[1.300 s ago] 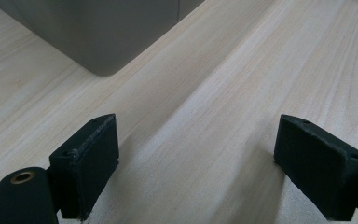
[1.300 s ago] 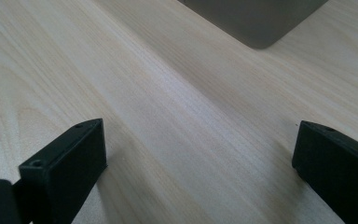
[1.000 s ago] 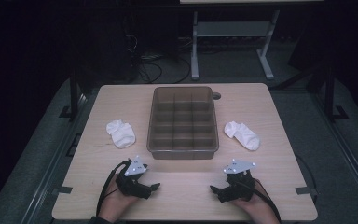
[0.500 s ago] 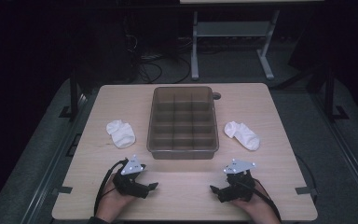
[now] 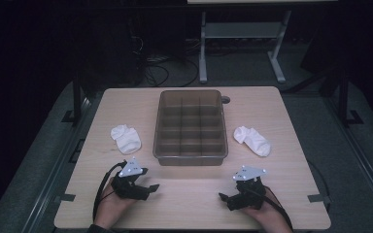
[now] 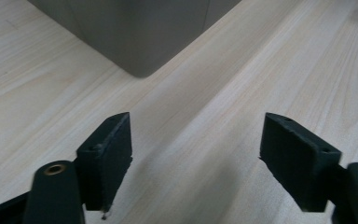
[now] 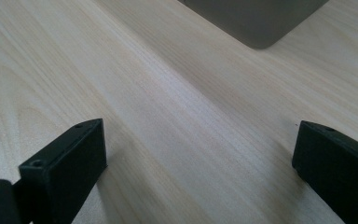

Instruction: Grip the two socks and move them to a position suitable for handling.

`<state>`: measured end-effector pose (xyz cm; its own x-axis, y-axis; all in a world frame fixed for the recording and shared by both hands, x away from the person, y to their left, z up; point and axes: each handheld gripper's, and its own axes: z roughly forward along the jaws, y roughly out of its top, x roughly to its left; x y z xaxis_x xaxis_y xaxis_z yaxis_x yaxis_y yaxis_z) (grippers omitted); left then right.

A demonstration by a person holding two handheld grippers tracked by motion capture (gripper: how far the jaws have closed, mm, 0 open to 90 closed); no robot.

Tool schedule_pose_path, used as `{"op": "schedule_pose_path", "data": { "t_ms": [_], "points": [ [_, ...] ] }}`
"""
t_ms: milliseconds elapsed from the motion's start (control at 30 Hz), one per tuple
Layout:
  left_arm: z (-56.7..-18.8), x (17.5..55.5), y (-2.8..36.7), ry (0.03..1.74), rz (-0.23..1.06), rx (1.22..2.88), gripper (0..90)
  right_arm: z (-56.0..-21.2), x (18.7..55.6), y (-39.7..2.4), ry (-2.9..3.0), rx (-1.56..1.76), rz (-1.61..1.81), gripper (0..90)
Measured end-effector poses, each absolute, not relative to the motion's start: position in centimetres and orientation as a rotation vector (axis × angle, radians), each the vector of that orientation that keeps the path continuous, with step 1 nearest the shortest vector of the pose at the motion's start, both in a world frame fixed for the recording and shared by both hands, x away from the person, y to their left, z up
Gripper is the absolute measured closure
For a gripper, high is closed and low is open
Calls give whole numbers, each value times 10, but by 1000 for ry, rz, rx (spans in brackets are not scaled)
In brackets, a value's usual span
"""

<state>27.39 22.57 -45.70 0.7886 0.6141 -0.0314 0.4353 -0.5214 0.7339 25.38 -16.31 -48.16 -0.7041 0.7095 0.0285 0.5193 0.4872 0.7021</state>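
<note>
On the table [image 5: 189, 194], near edge: I hold my left gripper [image 5: 148, 188] and right gripper [image 5: 223, 196] low over bare wood, tips turned toward each other.
Left jaws: apart with nothing between them; they have just been closing a little.
Right jaws: wide apart with nothing between them.
Nearest things: the brown divided bin [image 5: 191, 127] stands just beyond both grippers; its corner shows ahead of my left jaws [image 6: 140, 42].
Socks: left sock [image 5: 126, 138] and right sock [image 5: 252, 141] lie either side of the bin, apart from it.
Change: my left gripper sits slightly differently than a second ago; everything else is unmoved.
Room: open wood between my grippers; the table's front edge is close behind my hands.
</note>
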Motion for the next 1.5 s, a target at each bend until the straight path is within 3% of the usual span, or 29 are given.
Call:
{"op": "schedule_pose_path", "data": {
  "t_ms": [1500],
  "points": [
    [-423, 312, 269, 855, 362, 2171, 433, -482, 254, -163, 2467, 1047, 1034, 24]
  ]
}}
